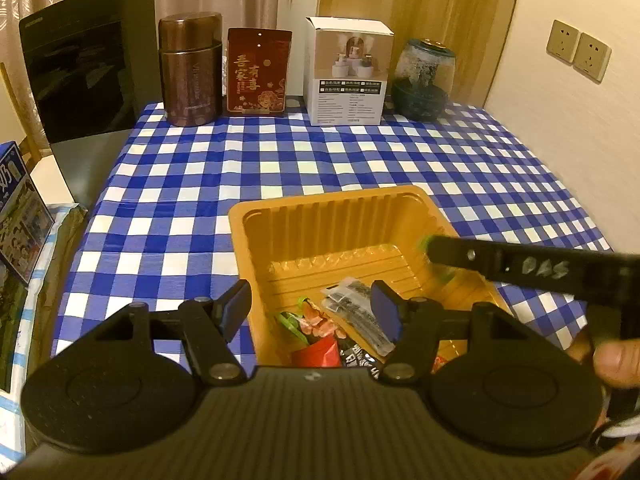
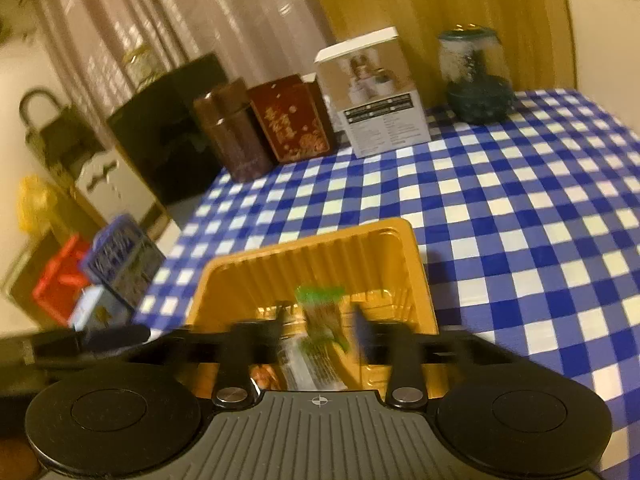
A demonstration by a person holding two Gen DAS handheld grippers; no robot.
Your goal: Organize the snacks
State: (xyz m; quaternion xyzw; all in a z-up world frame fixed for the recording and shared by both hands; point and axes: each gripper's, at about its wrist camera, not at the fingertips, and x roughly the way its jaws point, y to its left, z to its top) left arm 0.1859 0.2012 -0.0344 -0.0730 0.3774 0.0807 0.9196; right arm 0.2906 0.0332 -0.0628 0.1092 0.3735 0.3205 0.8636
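orange tray [image 1: 256, 216]: snack packets [image 1: 352, 316] inside | left claw [image 1: 312, 312]: released | right claw [image 2: 320, 330]: grasping green packet [image 2: 320, 312]

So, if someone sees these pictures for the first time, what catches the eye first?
Probably the orange tray on the blue-and-white checked tablecloth, with snack packets lying inside near the left tool. Next, the right tool above the tray with a green-topped packet between its fingers. At the table's far edge stand a brown canister, a red tin and a white box.
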